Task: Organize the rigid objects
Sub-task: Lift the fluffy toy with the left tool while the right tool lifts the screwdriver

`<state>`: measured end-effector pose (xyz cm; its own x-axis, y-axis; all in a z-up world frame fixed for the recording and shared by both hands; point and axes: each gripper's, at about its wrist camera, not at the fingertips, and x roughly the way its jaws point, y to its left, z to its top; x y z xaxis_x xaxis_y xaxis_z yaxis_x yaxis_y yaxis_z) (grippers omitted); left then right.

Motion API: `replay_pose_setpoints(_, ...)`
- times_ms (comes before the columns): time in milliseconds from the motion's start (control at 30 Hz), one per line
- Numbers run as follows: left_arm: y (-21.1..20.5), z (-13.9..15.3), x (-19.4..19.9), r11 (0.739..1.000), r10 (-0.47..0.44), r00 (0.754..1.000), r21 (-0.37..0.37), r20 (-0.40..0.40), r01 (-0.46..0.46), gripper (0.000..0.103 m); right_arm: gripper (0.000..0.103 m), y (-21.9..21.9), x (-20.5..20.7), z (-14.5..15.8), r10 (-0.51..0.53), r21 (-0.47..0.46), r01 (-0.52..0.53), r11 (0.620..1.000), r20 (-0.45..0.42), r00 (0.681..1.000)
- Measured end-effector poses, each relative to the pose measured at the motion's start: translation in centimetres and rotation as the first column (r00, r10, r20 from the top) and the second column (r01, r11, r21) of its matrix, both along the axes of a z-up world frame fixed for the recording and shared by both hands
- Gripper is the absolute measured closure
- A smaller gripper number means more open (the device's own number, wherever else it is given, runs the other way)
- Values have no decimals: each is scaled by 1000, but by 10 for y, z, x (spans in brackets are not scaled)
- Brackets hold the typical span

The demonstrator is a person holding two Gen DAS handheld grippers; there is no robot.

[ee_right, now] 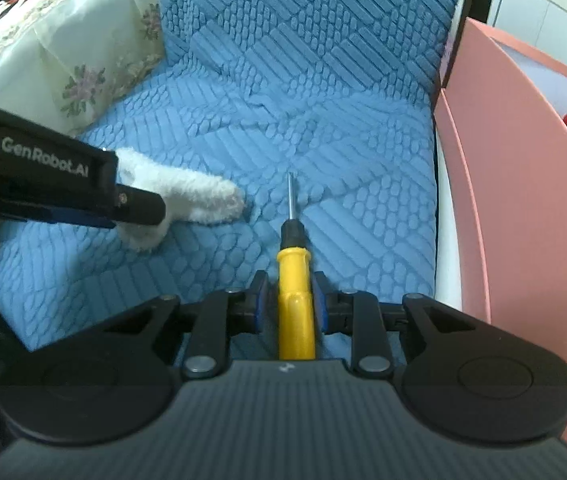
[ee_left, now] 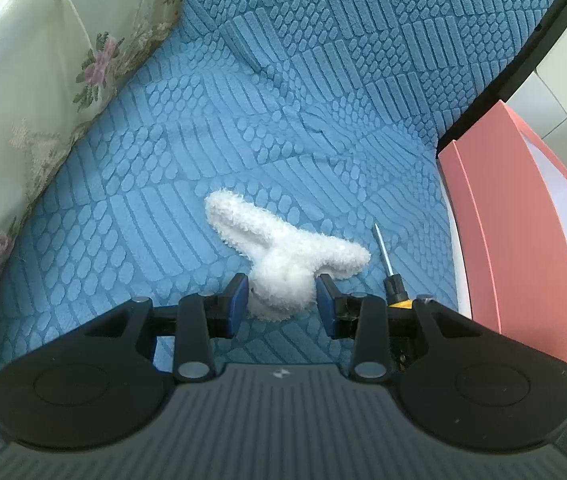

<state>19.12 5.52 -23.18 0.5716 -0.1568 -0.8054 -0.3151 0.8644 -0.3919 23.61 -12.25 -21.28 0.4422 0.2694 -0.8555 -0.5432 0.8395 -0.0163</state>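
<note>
A white fluffy plush piece (ee_left: 283,248) lies on the blue textured sofa cover (ee_left: 243,100). My left gripper (ee_left: 282,300) has its blue pads on both sides of the plush's near end and is shut on it. In the right wrist view the plush (ee_right: 199,196) shows at left, behind the left gripper's black body (ee_right: 63,184). My right gripper (ee_right: 290,300) is shut on the yellow handle of a screwdriver (ee_right: 294,288), whose metal shaft points away over the cover. The screwdriver's shaft also shows in the left wrist view (ee_left: 383,252).
A pink box (ee_right: 523,200) with a white inside stands at the right edge of the seat, also in the left wrist view (ee_left: 523,240). A cream floral lace cloth (ee_left: 43,80) covers the left side. The blue backrest (ee_right: 315,20) rises behind.
</note>
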Motion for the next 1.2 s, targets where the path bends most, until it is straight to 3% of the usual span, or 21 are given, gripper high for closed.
replay_pose_setpoints(367,-8,-1,5,999,-23,1000,42,2,23,60,82,-8,2,14,-55,53,53,997,30,998)
replay_pose_setpoints(800,-21,-9,20,987,-75,997,143,-25,78,60,82,-21,-3,9,-76,45,81,996,-104,992)
replay_pose_setpoints(900,-25,-9,22,981,-85,996,172,-23,88,61,81,-21,-5,8,-71,30,74,997,-97,993)
replay_pose_setpoints(1200,-23,-3,11,991,-54,999,125,5,53,64,79,-16,-1,6,-57,18,58,998,-39,998)
